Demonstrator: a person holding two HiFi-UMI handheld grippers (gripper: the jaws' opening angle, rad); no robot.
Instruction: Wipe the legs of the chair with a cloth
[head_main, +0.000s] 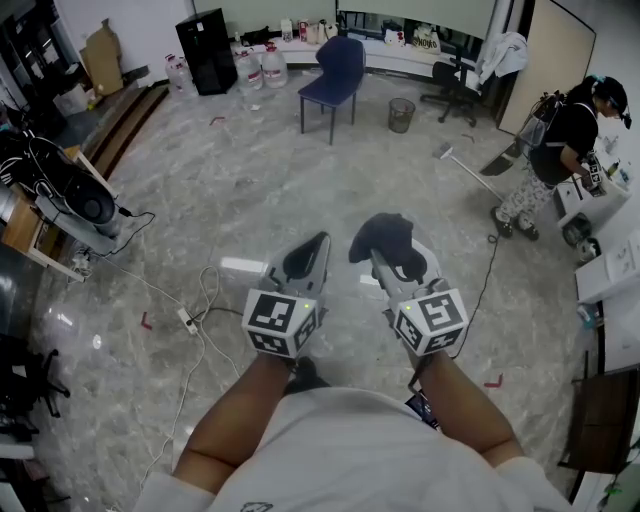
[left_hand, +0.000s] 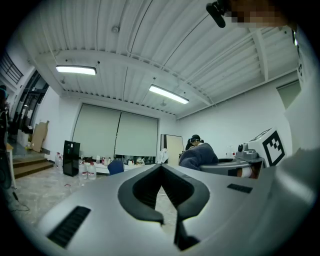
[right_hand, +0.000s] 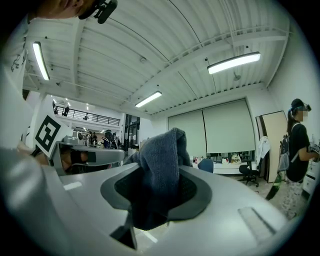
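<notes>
A blue chair (head_main: 334, 72) with thin metal legs stands far off across the room; it shows small in the left gripper view as the chair (left_hand: 115, 167) and in the right gripper view as the chair (right_hand: 205, 165). My right gripper (head_main: 383, 248) is shut on a dark blue-grey cloth (head_main: 385, 238), which bunches up out of the jaws as the cloth (right_hand: 161, 165). My left gripper (head_main: 312, 254) is shut with nothing in it, its jaws meeting at the tip (left_hand: 161, 170). Both are held side by side close to my body, well short of the chair.
A person (head_main: 558, 150) stands at the right by a white cart. A waste bin (head_main: 401, 114) and an office chair (head_main: 455, 80) lie near the blue chair. Water jugs (head_main: 260, 68) and a black cabinet (head_main: 207, 38) sit at the back. Cables and a power strip (head_main: 187, 320) trail on the floor left.
</notes>
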